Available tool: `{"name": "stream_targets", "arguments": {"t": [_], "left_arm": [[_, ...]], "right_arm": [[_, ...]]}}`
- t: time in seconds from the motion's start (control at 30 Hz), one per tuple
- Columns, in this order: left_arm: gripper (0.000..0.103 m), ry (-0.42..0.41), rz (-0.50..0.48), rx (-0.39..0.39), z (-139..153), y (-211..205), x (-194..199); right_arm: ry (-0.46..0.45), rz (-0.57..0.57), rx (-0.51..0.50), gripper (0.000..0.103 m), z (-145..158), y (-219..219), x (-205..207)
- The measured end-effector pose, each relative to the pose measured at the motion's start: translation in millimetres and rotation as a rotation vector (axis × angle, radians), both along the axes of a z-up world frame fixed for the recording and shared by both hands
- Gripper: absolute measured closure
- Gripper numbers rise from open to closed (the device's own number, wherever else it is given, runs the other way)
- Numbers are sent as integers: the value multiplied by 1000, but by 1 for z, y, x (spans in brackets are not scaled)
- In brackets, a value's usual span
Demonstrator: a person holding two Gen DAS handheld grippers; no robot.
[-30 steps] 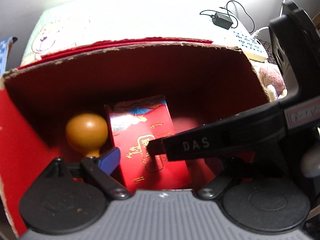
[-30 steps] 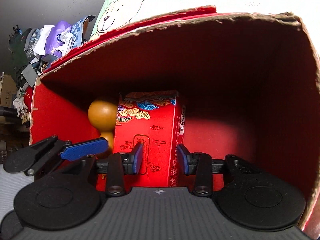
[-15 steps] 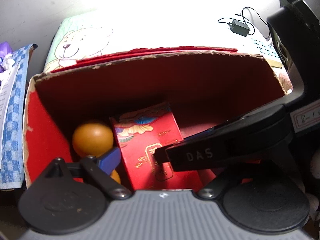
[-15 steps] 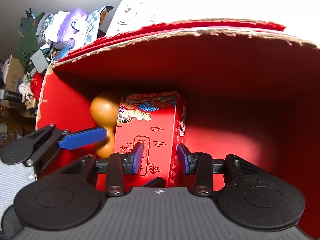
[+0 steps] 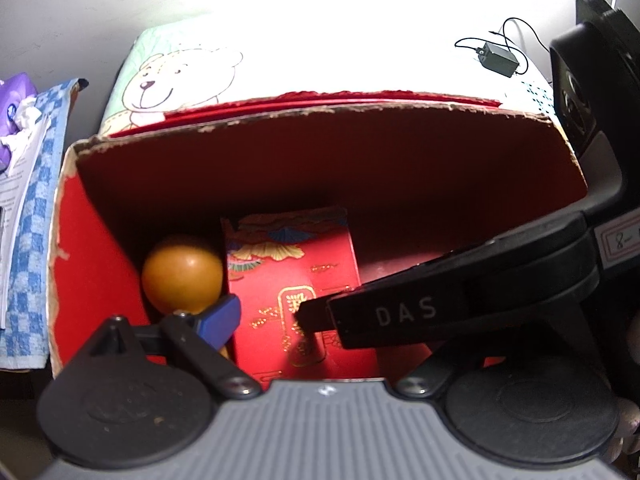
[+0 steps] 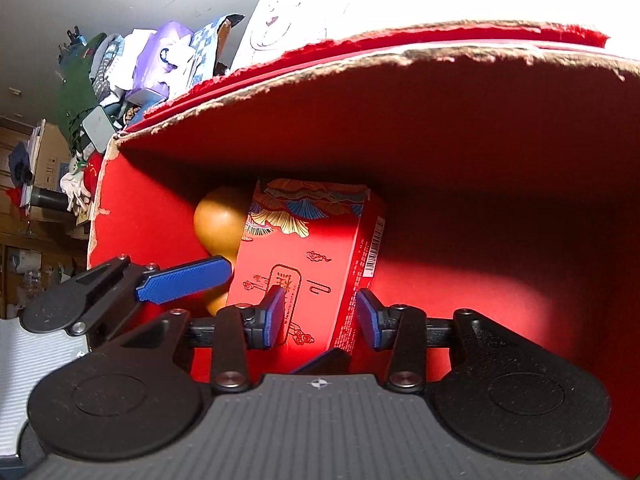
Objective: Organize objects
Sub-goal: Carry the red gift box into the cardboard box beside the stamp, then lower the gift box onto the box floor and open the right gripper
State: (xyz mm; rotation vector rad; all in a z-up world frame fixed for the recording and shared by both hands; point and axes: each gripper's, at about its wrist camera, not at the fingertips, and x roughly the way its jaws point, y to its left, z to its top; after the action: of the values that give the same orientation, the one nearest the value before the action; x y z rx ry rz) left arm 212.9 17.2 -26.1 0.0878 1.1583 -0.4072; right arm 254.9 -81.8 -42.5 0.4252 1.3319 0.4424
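Observation:
A red gift box with gold and blue patterns [image 5: 296, 292] [image 6: 316, 256] stands inside a large red cardboard box [image 5: 320, 152] [image 6: 460, 160]. A brown gourd [image 5: 182, 274] [image 6: 218, 220] stands to its left, against it. My right gripper [image 6: 320, 316] is just above the gift box, its blue pads [image 6: 274, 314] a small gap from each side, open. My left gripper [image 5: 320, 320] is open; its left blue pad [image 5: 220, 318] is in front of the gourd. The right gripper's arm, marked DAS, crosses the left wrist view [image 5: 440, 308] and hides the left gripper's right finger.
The box sits on a bright sheet with a bear drawing [image 5: 180, 80]. A blue checked cloth [image 5: 28, 216] and a clutter pile with a purple tissue pack [image 6: 160, 64] lie to the left. A black adapter with cable [image 5: 500, 56] lies at the back right.
Both grippers have pulled back and up out of the cardboard box, so more of its rim and the surroundings show. The gift box and gourd have stayed in place.

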Motion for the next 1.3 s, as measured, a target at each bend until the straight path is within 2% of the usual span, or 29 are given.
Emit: {"name": "stream_targets", "arguments": {"t": [0.23,0.5,1.3], "left_arm": [[12,-3,23,28,-2,-1,1],[12,-5,43,61,-3,-3,2],[9,-4,64,119,-6,-11,6]], "right_arm": [[-10,-36,14,56,-3,-5,0],[-3,-111,103,57,-14,-18,0],[-32,-131,98,54,-13,-12,4]]}}
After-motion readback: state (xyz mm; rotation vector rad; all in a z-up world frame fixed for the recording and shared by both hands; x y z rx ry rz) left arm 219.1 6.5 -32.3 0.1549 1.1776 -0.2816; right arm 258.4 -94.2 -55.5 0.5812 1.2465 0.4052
